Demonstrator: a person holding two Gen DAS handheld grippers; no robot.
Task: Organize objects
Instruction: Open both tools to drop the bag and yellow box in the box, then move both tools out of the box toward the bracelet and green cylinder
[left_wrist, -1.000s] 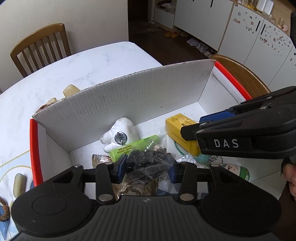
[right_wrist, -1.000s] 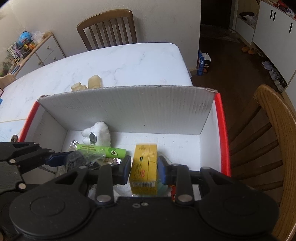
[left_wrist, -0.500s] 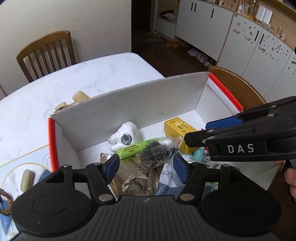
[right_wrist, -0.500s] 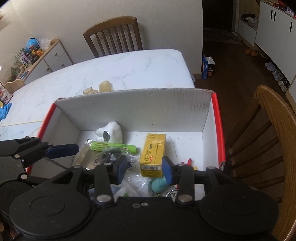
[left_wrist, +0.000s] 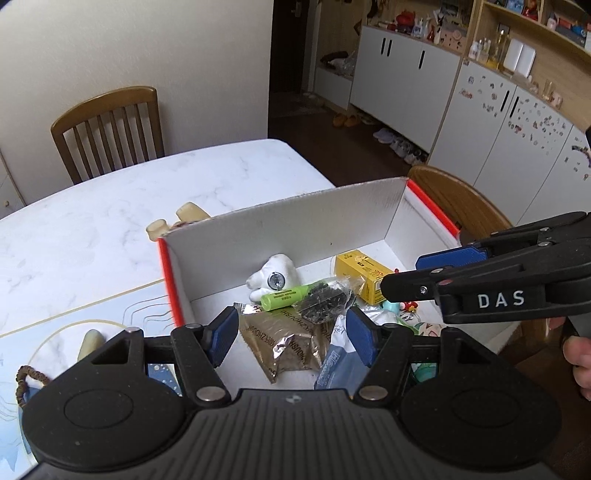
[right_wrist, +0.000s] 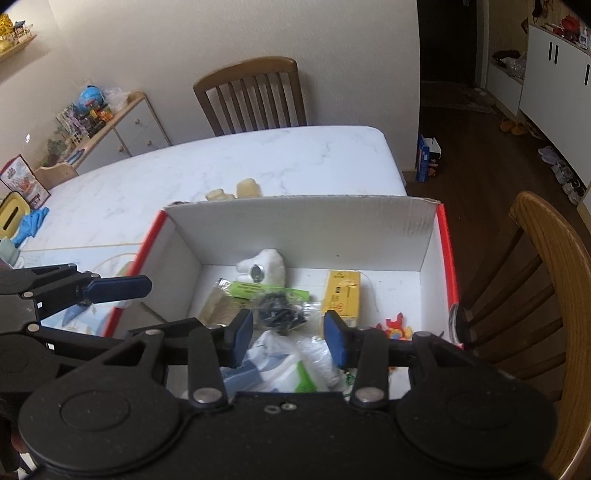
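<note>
- Both claws hang above the white box (left_wrist: 280, 229) with red edges, which sits on the marble table (left_wrist: 110, 206).
- Our left claw (left_wrist: 291, 334) is spread wide and holds nothing; under it lie a brown foil packet (left_wrist: 284, 339) and a clear bag of small black parts (left_wrist: 325, 295).
- Our right claw (right_wrist: 288, 334) is also spread and empty, above crumpled clear plastic bags (right_wrist: 291, 358).
- Task items are in the box: green tube (left_wrist: 286, 297), white plush figure (left_wrist: 273, 275), yellow carton (right_wrist: 341, 295), small red toy (right_wrist: 395, 326). All lie loose and overlapping.
- Outside the box, cream-coloured pieces (right_wrist: 236, 192) rest on the table behind the back wall; we cannot tell what they are at this distance.
- Judgement: the step in hand looks like choosing the next item to grasp.
- To do it well, we should pick a top-lying item, line the pads across its narrow axis, descend straight, and close only once both pads clear the neighbours.
- Risk: the bag film may snag a pad and drag the green tube along.
</note>
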